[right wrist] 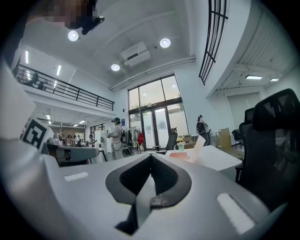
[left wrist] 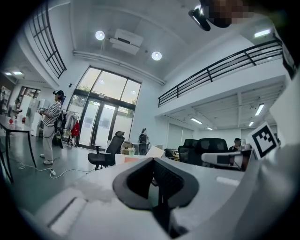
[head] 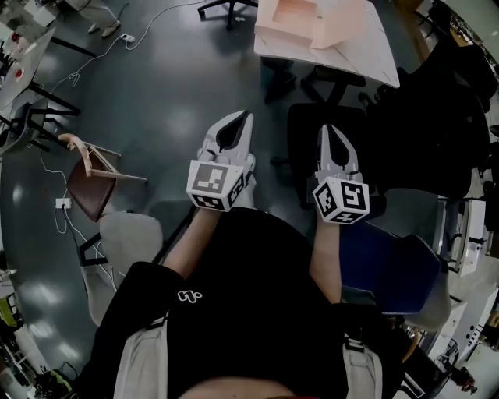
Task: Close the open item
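The open item is, as far as I can judge, the pale pink box (head: 300, 19) that lies on the white table (head: 366, 48) at about 12 to 1 o'clock in the head view, well apart from both grippers. In the right gripper view the same box (right wrist: 182, 153) appears just past the jaw tips, small and low, with one white flap (right wrist: 200, 144) standing up at an angle. The left gripper (head: 240, 117) and the right gripper (head: 329, 129) are held level side by side in front of the person, both pointing toward 12 o'clock. Each one has its two fingers pressed together along a closed seam, and nothing is between them; the two gripper views show this clearly. A black office chair (head: 327, 78) stands between the right gripper and the table edge, over the grey floor (head: 156, 93). The box looks like thin cardboard, so I expect it to be light and easy to slide on the smooth tabletop, and its flaps are stiff enough to fold along the crease but will bend if pinched too hard. The best place to take hold seems to be the free edge of the raised flap. One gripper should rest against the box wall so that the box does not run away when the flap is pressed down.
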`<state>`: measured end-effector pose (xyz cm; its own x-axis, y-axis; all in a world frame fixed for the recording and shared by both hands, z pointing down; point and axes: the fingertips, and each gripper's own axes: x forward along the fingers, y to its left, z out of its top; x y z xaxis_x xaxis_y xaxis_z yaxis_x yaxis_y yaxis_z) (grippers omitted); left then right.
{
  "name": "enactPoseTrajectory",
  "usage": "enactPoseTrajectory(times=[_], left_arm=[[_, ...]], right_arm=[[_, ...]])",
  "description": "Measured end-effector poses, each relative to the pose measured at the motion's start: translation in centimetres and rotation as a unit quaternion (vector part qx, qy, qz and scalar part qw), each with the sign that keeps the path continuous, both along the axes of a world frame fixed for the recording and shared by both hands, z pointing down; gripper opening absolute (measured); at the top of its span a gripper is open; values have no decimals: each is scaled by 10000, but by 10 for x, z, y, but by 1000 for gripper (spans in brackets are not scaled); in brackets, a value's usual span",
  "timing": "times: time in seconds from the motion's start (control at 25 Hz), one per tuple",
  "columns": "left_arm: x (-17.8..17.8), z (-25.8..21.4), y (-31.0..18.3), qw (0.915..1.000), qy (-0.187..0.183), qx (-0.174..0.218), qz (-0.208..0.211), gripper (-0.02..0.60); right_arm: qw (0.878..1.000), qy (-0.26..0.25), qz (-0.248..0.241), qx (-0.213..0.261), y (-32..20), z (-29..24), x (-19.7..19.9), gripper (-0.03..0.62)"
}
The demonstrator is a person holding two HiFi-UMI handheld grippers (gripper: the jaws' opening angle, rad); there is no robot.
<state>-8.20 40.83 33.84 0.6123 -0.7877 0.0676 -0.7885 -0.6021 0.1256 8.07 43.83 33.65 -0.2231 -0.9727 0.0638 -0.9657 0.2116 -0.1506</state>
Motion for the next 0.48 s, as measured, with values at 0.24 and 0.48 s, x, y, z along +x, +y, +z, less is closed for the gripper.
enactPoseTrajectory(times=[0.24, 0.48], left_arm=[[3, 7, -84, 10000, 70, 48, -47, -11], [1, 23, -185, 9999, -32, -88, -64, -11]], right_arm=[[10000, 24, 7, 83, -82, 6, 8, 0], [9999, -114, -63, -37, -186, 24, 4, 0]])
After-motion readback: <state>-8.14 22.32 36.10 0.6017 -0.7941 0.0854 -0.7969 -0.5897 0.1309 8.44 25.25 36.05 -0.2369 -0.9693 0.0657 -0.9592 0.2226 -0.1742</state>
